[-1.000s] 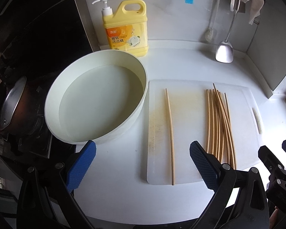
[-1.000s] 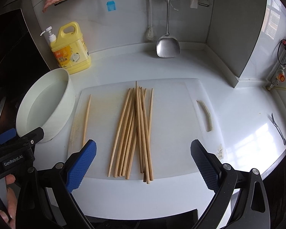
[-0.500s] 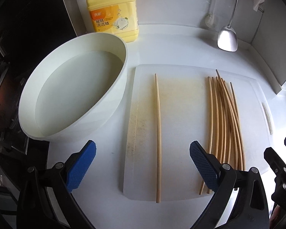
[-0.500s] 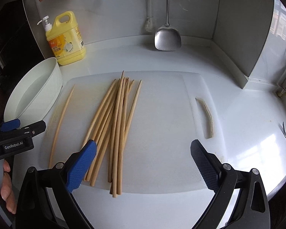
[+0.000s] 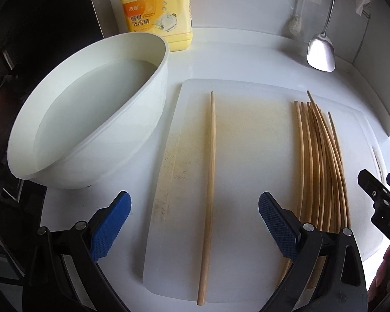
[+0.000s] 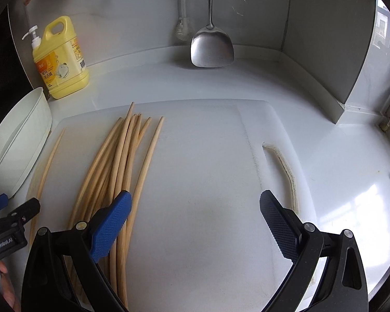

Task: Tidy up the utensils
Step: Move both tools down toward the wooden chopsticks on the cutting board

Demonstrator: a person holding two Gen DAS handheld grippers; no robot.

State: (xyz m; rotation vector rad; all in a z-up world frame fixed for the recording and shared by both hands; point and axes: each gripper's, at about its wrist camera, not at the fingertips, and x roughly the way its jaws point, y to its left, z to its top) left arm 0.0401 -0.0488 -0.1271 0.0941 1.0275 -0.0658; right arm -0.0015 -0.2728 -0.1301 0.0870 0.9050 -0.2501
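Left tool (image 5: 193,218) is wide open with the lone chopstick (image 5: 210,156) lined up between its fingers on the cutting board (image 5: 247,140), so I'd drop straight down and pinch mid-shaft. Right tool (image 6: 195,218), also open and empty, sits just right of the chopstick bundle (image 6: 122,163).

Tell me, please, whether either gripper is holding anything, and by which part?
Nothing is held: the left gripper and right gripper are both open above the chopsticks.

Home kitchen: dish soap (image 6: 61,59), hanging spatula (image 6: 212,49), countertop (image 6: 325,143).
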